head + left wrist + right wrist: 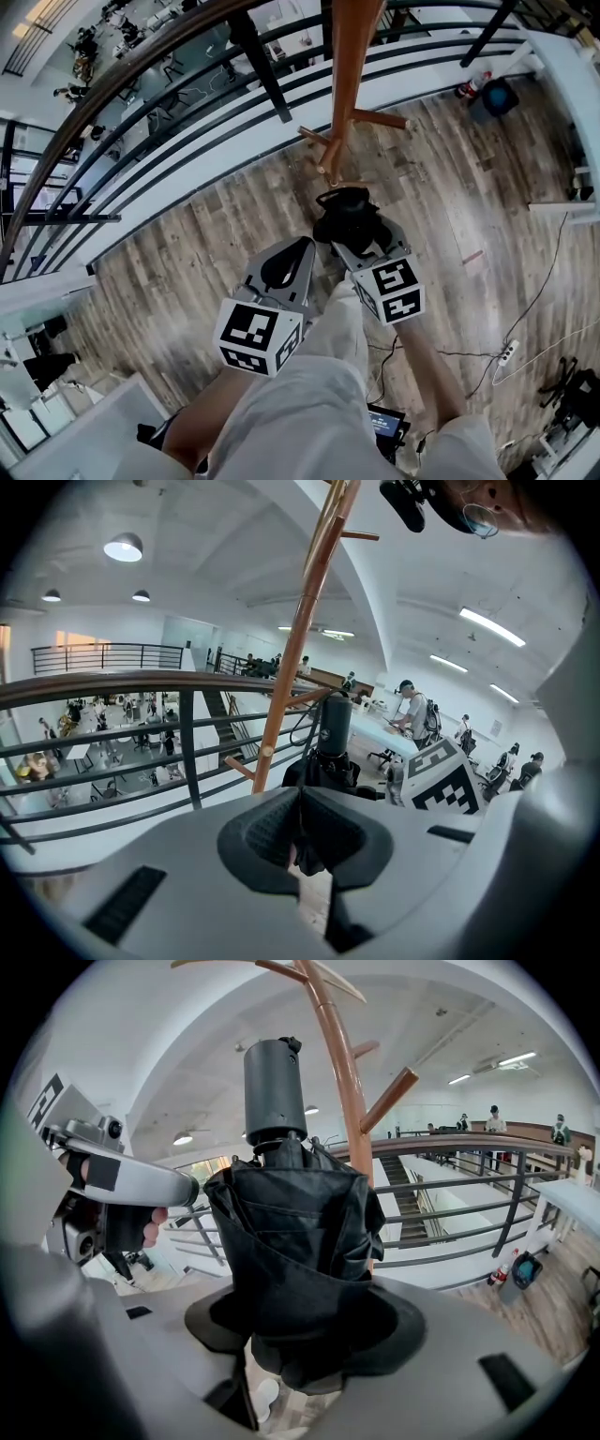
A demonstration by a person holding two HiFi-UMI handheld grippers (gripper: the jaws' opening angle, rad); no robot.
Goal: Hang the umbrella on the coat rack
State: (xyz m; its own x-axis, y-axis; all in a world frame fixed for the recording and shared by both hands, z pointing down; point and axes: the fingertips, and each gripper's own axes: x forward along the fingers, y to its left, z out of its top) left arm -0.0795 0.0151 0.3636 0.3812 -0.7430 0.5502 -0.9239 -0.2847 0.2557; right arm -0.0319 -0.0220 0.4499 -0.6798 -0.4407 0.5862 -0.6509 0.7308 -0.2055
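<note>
Nearest to the camera, light trousers point(319, 394) and two forearms point(431, 375) were seen from above, w/ a marker cube point(258, 335) on each gripper.

The L gripper point(302, 253) was held at the left side, apart from the umbrella. Its fingers were brought together at the tips. Nothing betw. them could be named; only a dark bit was seen in the gap behind the tips, too unclear to be identified.

The R gripper point(305, 1326) was held just beside it. Its fingers were clamped on the folded black umbrella point(291, 1232), at the lower part of the bunched canopy. The umbrella was kept nearly upright, w/ the grey cylindrical handle point(274, 1091) pointed upward, above the jaws.

Directly behind the umbrella, the wooden coat rack point(349, 66) was seen. Its pole rose close past the handle, but whether the two were touching could not be told. Short slanted pegs point(314, 138) were noted low on the pole and more of them higher up. The umbrella was on none of them.

The rack stood on a plank floor point(187, 244), near a black railing point(265, 75). A white power strip point(507, 353) lay on the floor at the right side. Beyond the railing, a lower hall point(141, 56) w/ desks and some people was seen.
</note>
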